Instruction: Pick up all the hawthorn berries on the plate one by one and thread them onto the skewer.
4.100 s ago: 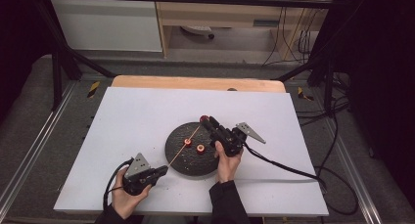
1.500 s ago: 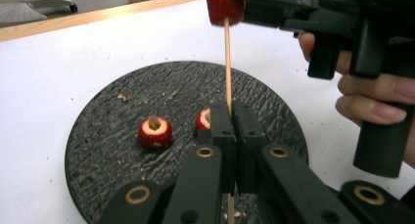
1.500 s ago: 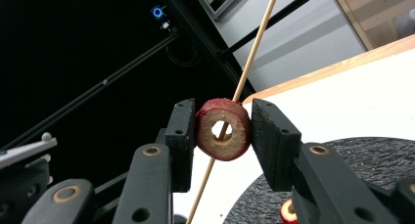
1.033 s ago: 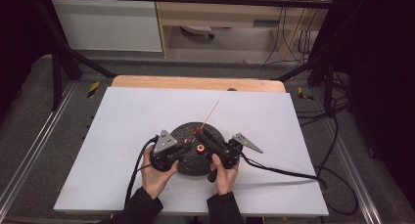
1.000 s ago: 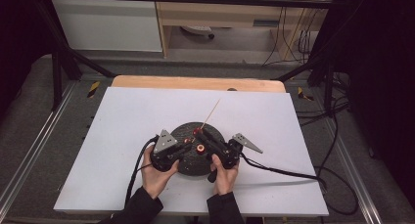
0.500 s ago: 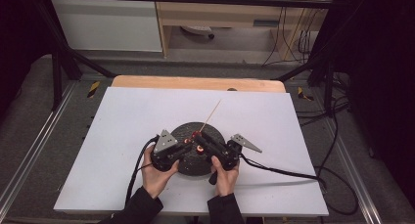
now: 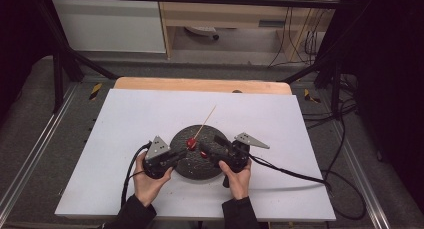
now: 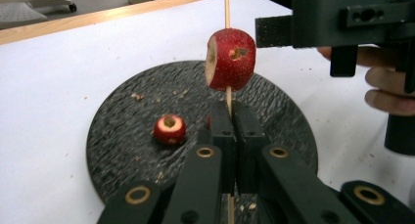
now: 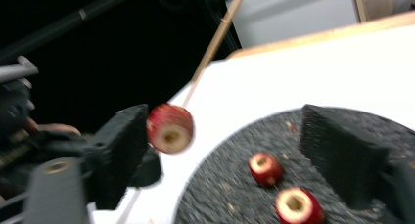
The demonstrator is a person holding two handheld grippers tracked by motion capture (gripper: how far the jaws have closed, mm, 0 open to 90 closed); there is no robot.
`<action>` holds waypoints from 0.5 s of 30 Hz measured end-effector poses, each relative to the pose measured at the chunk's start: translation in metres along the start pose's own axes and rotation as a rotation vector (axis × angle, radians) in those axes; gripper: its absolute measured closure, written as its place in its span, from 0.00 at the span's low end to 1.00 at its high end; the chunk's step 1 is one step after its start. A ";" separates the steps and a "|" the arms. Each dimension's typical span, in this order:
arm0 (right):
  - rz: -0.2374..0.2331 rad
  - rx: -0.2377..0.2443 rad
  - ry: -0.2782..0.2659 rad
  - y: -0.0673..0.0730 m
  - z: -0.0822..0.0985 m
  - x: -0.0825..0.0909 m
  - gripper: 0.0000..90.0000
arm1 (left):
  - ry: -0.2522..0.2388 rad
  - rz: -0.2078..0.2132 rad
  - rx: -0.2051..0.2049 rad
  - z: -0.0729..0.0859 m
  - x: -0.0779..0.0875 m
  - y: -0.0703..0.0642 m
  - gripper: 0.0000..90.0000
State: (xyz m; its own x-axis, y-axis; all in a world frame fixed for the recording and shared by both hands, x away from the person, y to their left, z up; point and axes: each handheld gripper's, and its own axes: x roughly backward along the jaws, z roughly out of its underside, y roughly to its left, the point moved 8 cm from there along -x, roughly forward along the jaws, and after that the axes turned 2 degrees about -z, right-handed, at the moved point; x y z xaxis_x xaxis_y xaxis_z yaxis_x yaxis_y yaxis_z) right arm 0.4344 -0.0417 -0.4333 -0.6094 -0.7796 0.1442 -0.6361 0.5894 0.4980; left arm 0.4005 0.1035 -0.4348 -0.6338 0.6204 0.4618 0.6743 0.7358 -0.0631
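The left gripper (image 8: 229,117) clamps the skewer (image 8: 227,9), one red fruit piece (image 8: 231,59) threaded above the plate (image 8: 122,106). The right gripper (image 9: 225,150), jaws just opening, is empty; next it probably picks a loose piece (image 9: 265,168).

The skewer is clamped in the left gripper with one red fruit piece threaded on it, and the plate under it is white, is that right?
Not quite: the plate is black, as the left gripper view shows. The skewer is indeed clamped in the left gripper with one red fruit piece threaded on it.
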 end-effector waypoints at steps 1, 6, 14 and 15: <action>0.006 0.005 0.026 -0.001 0.002 0.000 0.15 | 0.004 -0.001 0.004 0.002 0.001 0.001 0.98; 0.036 0.048 0.128 -0.009 0.009 0.000 0.07 | 0.018 -0.002 0.010 0.011 0.009 0.008 0.98; 0.090 0.124 0.296 -0.022 0.019 0.003 0.05 | 0.039 -0.007 0.020 0.028 0.023 0.021 0.98; 0.094 0.130 0.313 -0.024 0.019 0.003 0.05 | 0.041 -0.007 0.019 0.030 0.025 0.023 0.98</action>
State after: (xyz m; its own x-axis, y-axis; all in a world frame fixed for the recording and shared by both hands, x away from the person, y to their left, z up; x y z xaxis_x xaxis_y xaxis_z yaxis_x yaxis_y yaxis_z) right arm 0.4386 -0.0541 -0.4613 -0.5063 -0.7358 0.4498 -0.6511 0.6681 0.3600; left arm 0.3891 0.1435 -0.4510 -0.6226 0.6037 0.4979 0.6622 0.7455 -0.0759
